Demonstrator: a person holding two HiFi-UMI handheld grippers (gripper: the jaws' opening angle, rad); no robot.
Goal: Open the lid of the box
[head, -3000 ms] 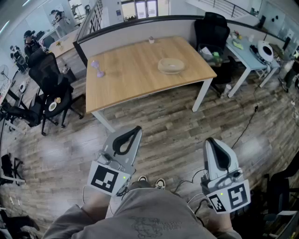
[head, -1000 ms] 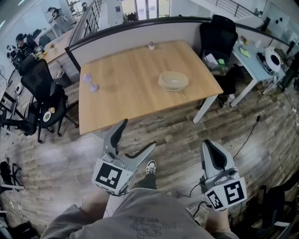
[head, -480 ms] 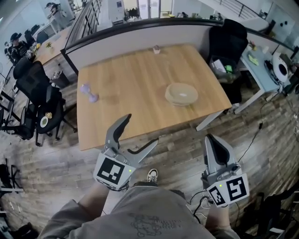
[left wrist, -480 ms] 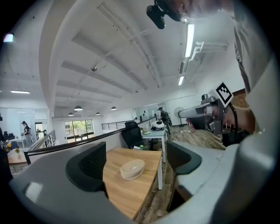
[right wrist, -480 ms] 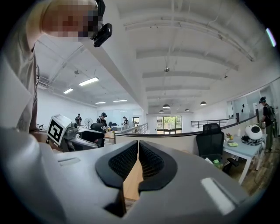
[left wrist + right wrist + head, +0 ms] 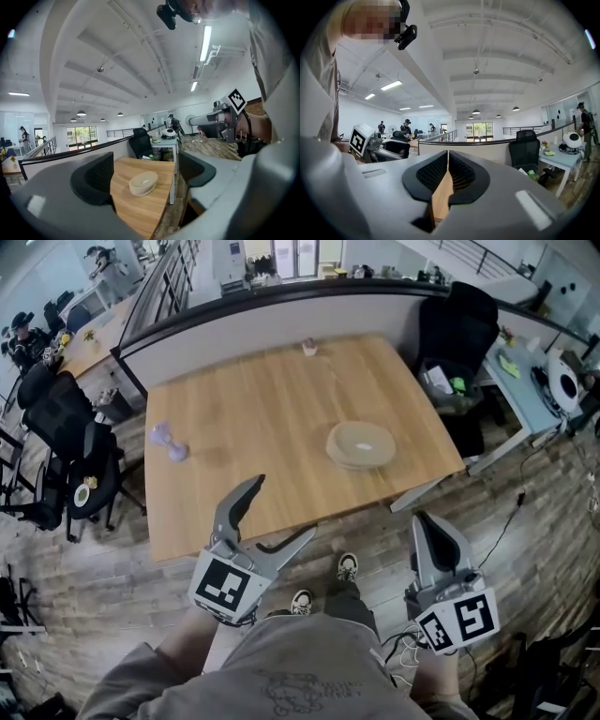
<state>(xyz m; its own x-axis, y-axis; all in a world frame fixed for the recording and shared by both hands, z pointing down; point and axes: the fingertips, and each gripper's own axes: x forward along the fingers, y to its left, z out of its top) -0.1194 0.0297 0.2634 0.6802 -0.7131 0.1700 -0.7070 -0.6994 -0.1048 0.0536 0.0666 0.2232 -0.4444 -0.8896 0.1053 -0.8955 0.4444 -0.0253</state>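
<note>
My head camera looks forward and steeply down from well above. It takes in the whole wooden table (image 6: 262,418) ahead of me and, low in the frame, my left gripper (image 6: 281,507) and right gripper (image 6: 429,532). Each gripper's camera sits close behind its jaws and looks nearly level along them toward that same table — the left one shares the round box (image 6: 143,183) with the head view, the right one only a narrow strip of the table. Each also sees the other gripper at its side.

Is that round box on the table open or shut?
Shut: the lid lies flat on the round box, with no gap showing at the rim.
</note>
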